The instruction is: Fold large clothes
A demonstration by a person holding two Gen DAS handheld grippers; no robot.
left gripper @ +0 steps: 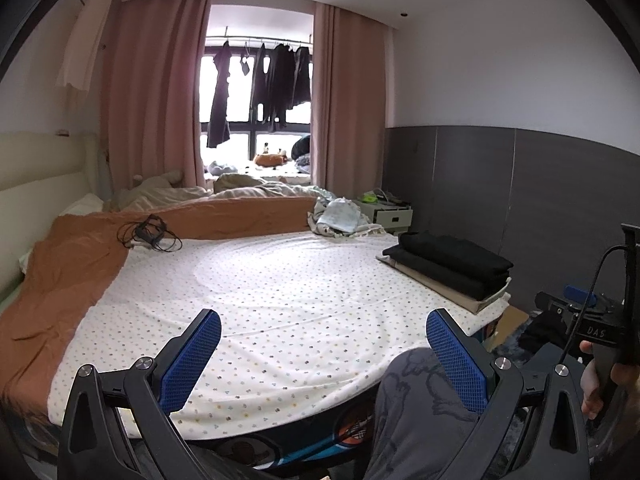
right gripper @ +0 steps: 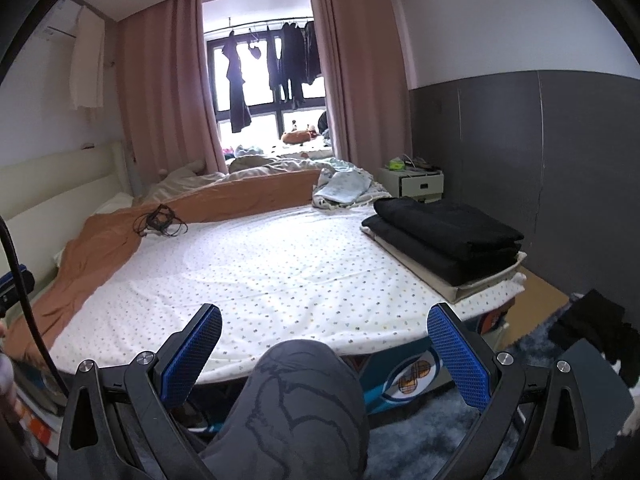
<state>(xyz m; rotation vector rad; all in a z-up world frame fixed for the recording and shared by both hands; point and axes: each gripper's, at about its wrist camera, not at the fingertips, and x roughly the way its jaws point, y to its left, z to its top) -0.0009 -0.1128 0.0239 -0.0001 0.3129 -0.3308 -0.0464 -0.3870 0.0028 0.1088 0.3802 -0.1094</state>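
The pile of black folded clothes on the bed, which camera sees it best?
The right wrist view. There the pile of black folded clothes looks big and whole, with its layers clear. The left wrist view shows the same pile smaller and farther toward the picture's right side.

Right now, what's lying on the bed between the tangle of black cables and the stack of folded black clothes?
Nothing: only bare dotted sheet lies between the cables and the folded clothes, shown in both wrist views.

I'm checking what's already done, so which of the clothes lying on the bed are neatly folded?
The black stack at the bed's right edge is folded flat; the pale blue clothes farther back lie crumpled.
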